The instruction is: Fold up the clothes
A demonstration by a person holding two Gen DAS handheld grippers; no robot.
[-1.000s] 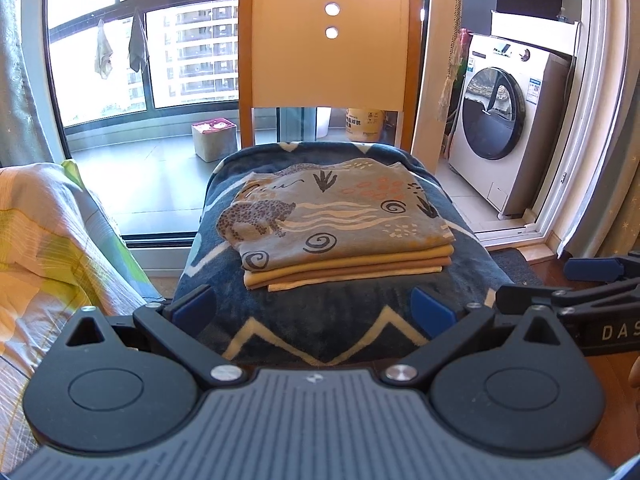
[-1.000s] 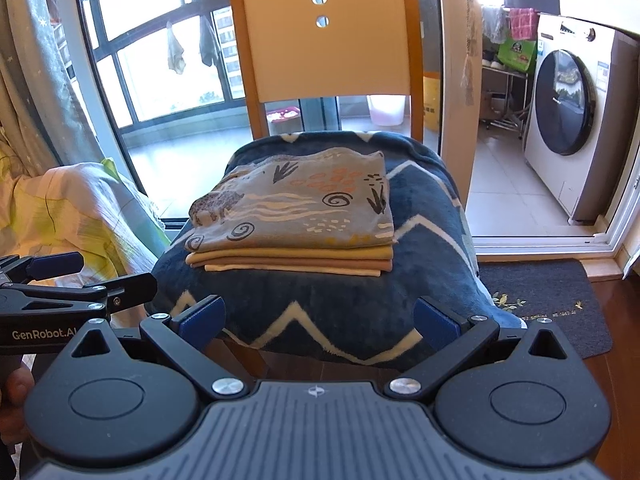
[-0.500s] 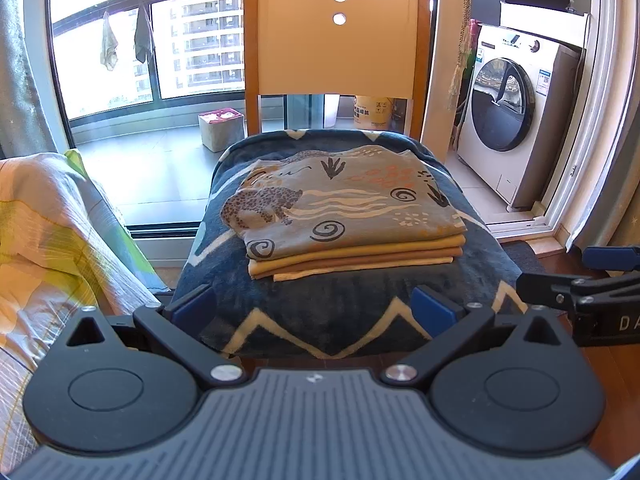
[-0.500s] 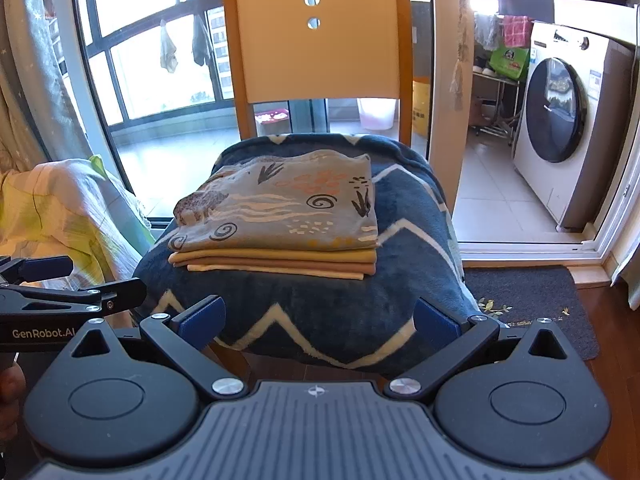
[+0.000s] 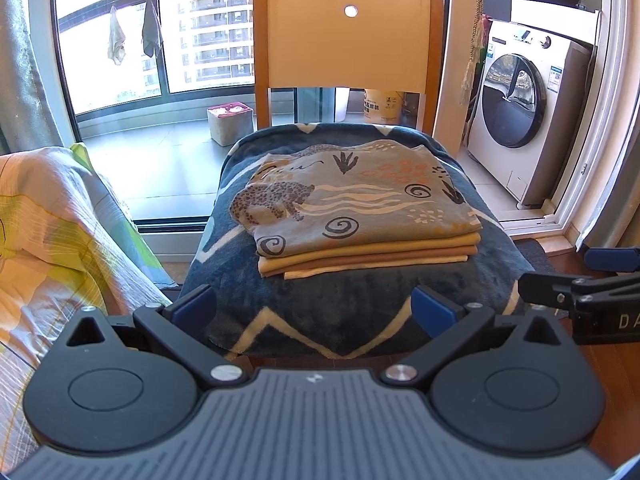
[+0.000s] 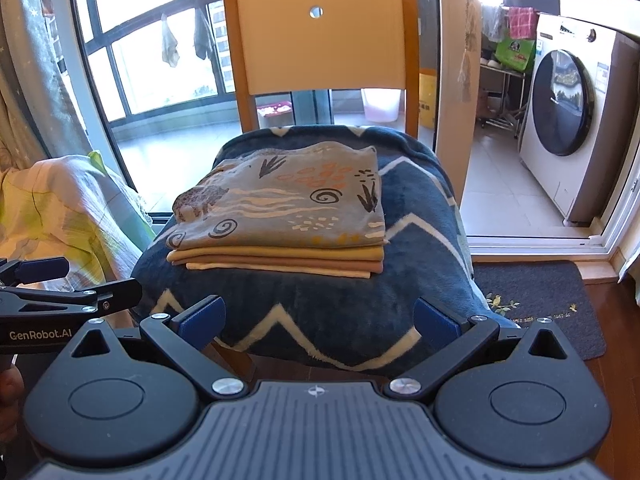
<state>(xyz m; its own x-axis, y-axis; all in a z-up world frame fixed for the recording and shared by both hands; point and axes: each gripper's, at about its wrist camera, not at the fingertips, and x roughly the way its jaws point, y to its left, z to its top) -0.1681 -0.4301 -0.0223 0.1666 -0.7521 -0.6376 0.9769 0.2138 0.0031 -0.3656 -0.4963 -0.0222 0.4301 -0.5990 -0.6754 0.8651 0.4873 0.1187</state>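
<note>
A folded stack of clothes (image 5: 360, 216) (image 6: 280, 216), grey patterned on top with ochre layers under it, lies on the blue zigzag blanket (image 5: 352, 316) (image 6: 320, 312) covering a wooden chair (image 5: 344, 28) (image 6: 320, 32). My left gripper (image 5: 316, 308) hangs open, short of the blanket's front edge, with nothing between its blue pads. My right gripper (image 6: 320, 318) is open and empty too, equally far back from the stack. Each gripper shows at the edge of the other's view: the right one (image 5: 584, 284), the left one (image 6: 52, 288).
Yellow-green checked bedding (image 5: 52, 248) (image 6: 68, 208) lies on the left. A washing machine (image 5: 520, 120) (image 6: 576, 120) stands at the right beyond a door sill, with a dark mat (image 6: 536, 304) on the wooden floor. Large windows are behind the chair.
Both grippers have drawn back and slightly up from the chair; the folded stack now sits farther away in both views. The stack itself has not moved.
</note>
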